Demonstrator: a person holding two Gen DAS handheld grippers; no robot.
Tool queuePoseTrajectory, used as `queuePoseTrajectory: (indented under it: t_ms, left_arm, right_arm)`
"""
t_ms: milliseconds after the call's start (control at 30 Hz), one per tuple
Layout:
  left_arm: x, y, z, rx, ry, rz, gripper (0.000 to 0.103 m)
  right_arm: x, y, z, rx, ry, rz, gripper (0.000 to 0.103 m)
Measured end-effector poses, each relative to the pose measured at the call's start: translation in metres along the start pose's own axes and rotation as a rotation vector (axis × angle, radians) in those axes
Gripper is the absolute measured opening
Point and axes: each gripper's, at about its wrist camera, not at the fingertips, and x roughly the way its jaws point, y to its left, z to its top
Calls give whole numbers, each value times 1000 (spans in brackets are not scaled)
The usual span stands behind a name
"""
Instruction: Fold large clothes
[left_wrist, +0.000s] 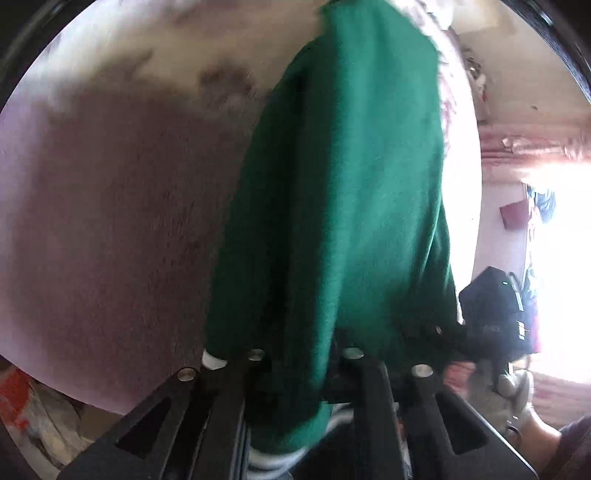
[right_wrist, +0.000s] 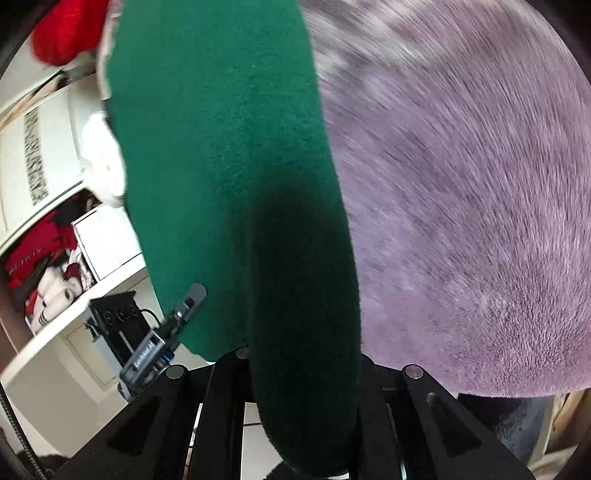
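A dark green fleece garment (left_wrist: 343, 192) stretches away from my left gripper (left_wrist: 303, 354), which is shut on a bunched edge of it. A white-striped trim (left_wrist: 273, 458) shows near the jaws, and the cloth covers the fingertips. In the right wrist view the same green garment (right_wrist: 229, 177) hangs in a thick fold from my right gripper (right_wrist: 303, 358), also shut on it with its tips hidden. The cloth lies over a fuzzy mauve blanket (right_wrist: 461, 221) (left_wrist: 110, 221). The other gripper's body (left_wrist: 495, 310) sits at the right edge of the cloth, and the left one (right_wrist: 159, 347) shows at lower left.
White shelves (right_wrist: 48, 177) with red clothes (right_wrist: 33, 251) stand to the left, with a red item (right_wrist: 62, 33) and a white fluffy thing (right_wrist: 103, 162) at the blanket's far side. A person's shoe (left_wrist: 517, 387) is on the floor by a bright window (left_wrist: 554, 240).
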Motion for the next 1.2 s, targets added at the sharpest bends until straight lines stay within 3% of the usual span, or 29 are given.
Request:
queuePoseTrajectory:
  t_ms: [33,67,133,167,267,300,367,400,433,533,633,800,933,1033,1133,1200]
  left_arm:
    - [5,6,4,-9,17,-13,16]
    - [11,11,8,-10,30,-20,23]
    - [22,16,14,-15,54,-51,31]
    - [28,15,15,-13,59,-66,38]
    - [39,6,21,9,49,-66,39]
    - [39,1,22,18,37,-54,39]
    - [37,-14,21,33,12,-49,37]
    - [30,-21,20,40,-10,-40,20]
    - [24,-24,19,39,-14,-33,9]
    - [-10,-44,12,40,-54,-71,5]
    - [-63,-73,17,70,-117,-117,5]
    - [-150,-125,68,147,-252,-242,4]
    - [-178,-156,129,233,-324,-241,4]
    - [-163,-182,197,251,-332,-218,4]
    - [-137,-191,252,253,-304,-158,5]
    - [-114,-187,282,237,-269,-108,5]
  right_arm:
    - [2,-6,7,14,-2,-24,28]
    - [5,-10,14,6,0,-49,34]
    - [13,-13,24,-44,13,-107,57]
    - [17,-13,25,-58,25,-92,60]
    - [24,-20,29,-58,50,-10,61]
    - [25,-21,29,-44,39,14,61]
    - [18,-27,26,-21,21,47,48]
    - [14,-24,22,-8,9,79,28]
    - [9,-17,18,7,-2,97,20]
    - [-20,-7,-2,25,-5,154,15]
    - [-55,34,-17,-13,-17,237,14]
    - [-121,119,-3,-75,-110,359,14]
    - [-161,190,53,-156,-197,368,13]
    - [-180,217,91,-159,-234,350,13]
    - [-206,235,177,-129,-253,318,13]
    - [-198,243,221,-95,-245,300,13]
